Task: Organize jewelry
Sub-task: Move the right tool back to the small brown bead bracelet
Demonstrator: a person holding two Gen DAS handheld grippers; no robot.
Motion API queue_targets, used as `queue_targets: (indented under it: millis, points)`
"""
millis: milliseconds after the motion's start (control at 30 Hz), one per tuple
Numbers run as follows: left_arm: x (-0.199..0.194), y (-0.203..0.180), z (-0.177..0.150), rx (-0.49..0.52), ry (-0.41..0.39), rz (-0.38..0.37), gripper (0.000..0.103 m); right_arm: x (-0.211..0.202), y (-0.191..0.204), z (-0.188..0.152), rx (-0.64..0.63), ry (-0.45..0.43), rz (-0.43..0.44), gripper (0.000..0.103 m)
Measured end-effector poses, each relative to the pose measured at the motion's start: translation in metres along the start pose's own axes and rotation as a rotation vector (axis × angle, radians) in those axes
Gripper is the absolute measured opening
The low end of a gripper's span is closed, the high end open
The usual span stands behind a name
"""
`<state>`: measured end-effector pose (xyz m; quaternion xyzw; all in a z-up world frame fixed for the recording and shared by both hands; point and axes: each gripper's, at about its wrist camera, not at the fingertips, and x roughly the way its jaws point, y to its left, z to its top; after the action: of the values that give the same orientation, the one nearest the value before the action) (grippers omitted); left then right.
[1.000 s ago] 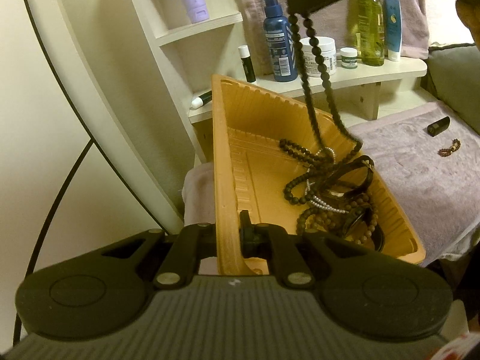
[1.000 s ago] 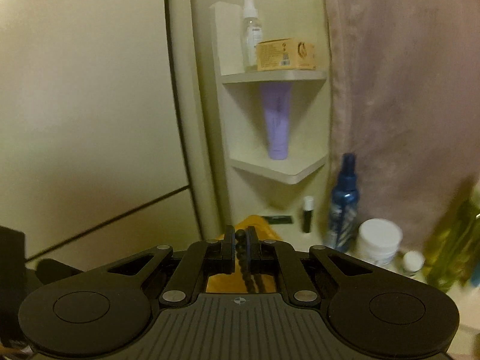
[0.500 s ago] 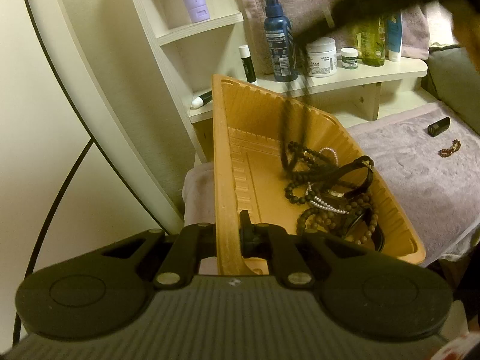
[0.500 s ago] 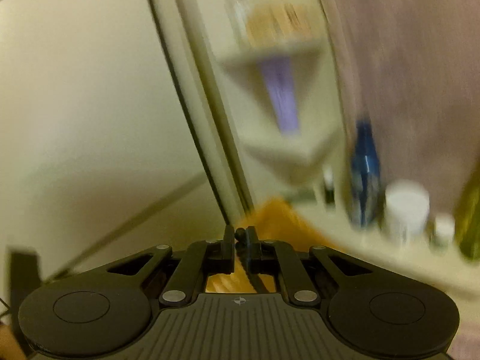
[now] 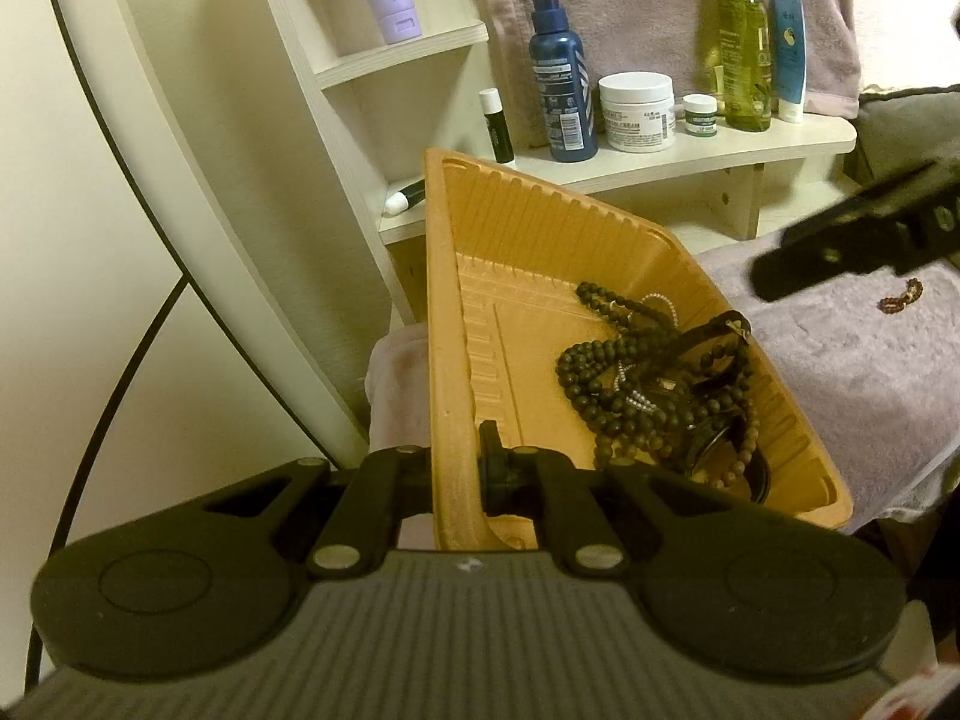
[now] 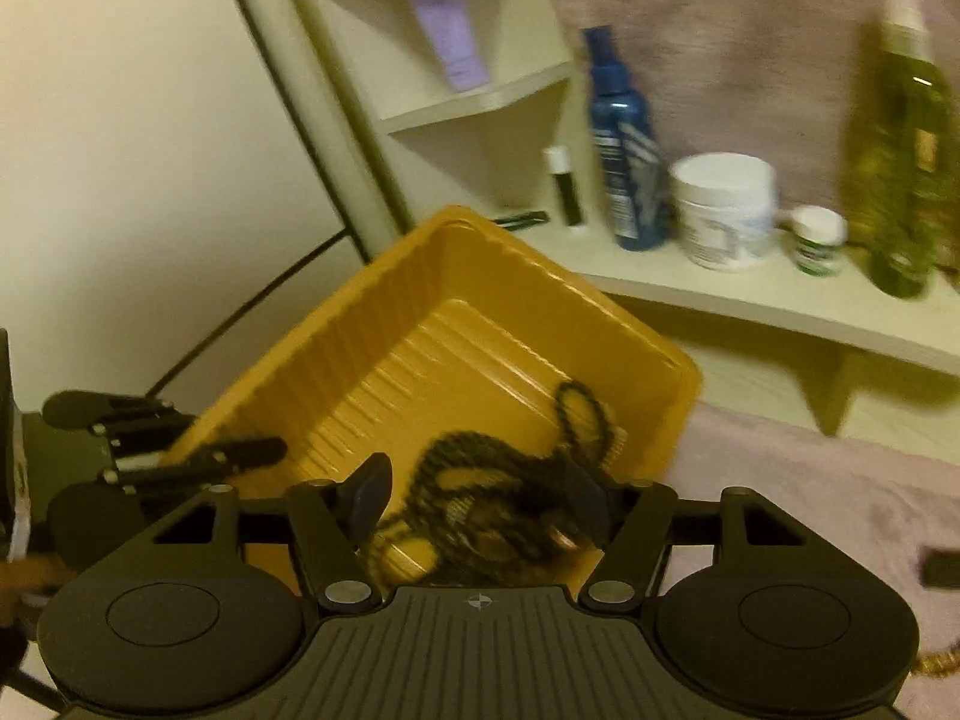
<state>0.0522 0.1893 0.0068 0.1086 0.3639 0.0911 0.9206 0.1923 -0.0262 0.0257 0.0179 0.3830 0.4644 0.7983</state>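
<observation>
Right now my left hand-held gripper is pinching the near wall of the orange tray, one finger outside the rim and the other inside, holding the tray tilted above the lilac towel. Inside the tray, a tangle of dark bead strands lies heaped toward the lower right side, mixed with a thin silvery chain and a black strap. My right hand-held gripper is spread wide with nothing between its fingers, hovering over the tray's near edge; from its own camera the bead pile sits just beyond the fingertips, blurred. In the left view that gripper shows as a dark shape at the right edge, above the towel. A small brown bracelet lies on the towel, well apart from the tray. Behind, the shelf carries a blue spray bottle, a white jar and a green bottle.
</observation>
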Motion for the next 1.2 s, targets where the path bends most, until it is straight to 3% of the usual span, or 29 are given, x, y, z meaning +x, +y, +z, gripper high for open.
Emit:
queue_targets:
  millis: [400,667,933,1200]
  points:
    - [0.000,0.000,-0.001,0.000,-0.003,0.001,0.007,-0.067,-0.061,-0.074,0.175,-0.126,-0.286,0.064]
    - [0.000,-0.001,-0.002,0.006,-0.004,0.002,0.007,-0.084,-0.080,-0.112,0.181,-0.143,-0.468,0.064]
    - [0.000,-0.001,-0.002,0.007,-0.004,0.003,0.007,-0.086,-0.101,-0.128,0.210,-0.152,-0.548,0.064]
    - [0.000,-0.001,-0.001,0.006,-0.001,0.005,0.007,-0.074,-0.119,-0.124,0.215,-0.141,-0.564,0.064]
